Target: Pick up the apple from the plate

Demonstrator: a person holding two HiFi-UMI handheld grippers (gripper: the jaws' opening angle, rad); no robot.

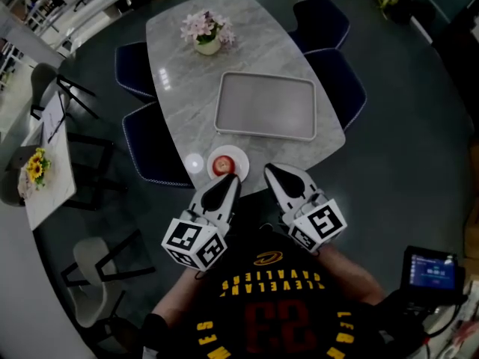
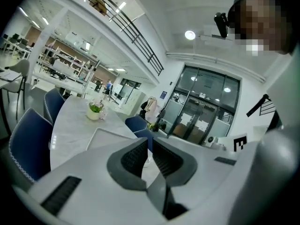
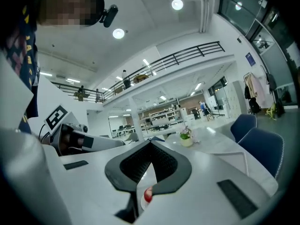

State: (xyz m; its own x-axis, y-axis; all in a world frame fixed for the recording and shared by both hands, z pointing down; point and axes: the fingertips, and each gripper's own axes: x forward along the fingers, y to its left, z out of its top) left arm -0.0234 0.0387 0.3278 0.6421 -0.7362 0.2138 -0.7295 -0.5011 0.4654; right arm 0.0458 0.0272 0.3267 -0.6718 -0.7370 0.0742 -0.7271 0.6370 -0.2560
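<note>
- Sitting on a small round white plate (image 1: 235, 154) at the near edge of the pale oval marble table (image 1: 179, 73): the small red apple (image 1: 221, 165), upright as far as the head view shows, with nothing touching it.
- Hovering just near of the plate with its tips close to the rim: the left gripper (image 1: 233, 178). Showing only a narrow slit between the dark ribbed pads in the left gripper view, with nothing in it.
- Hanging to the right of the plate, clear of it: the right gripper (image 1: 269, 170). Meeting at the tips in the right gripper view, gripping nothing, with the apple peeking red through the gap below the pads.
- Lying farther off on the table: a rectangular grey tray (image 1: 266, 103) and, beyond it, a pale pot of pink flowers (image 1: 207, 45), both well apart from the plate.
- Judging the apple as firm and fairly light, with a smooth, probably waxy skin, so likely slipping or rolling out of a pinch placed too high or too low.
- Judging also as bruising under a hard squeeze, and as nudging the light plate if pushed sideways.
- Favouring a hold across the widest middle, pads on opposite flanks, coming from above or from the near side.
- Needing jaws far wider than either pair is standing now, then closing gently and squarely.
</note>
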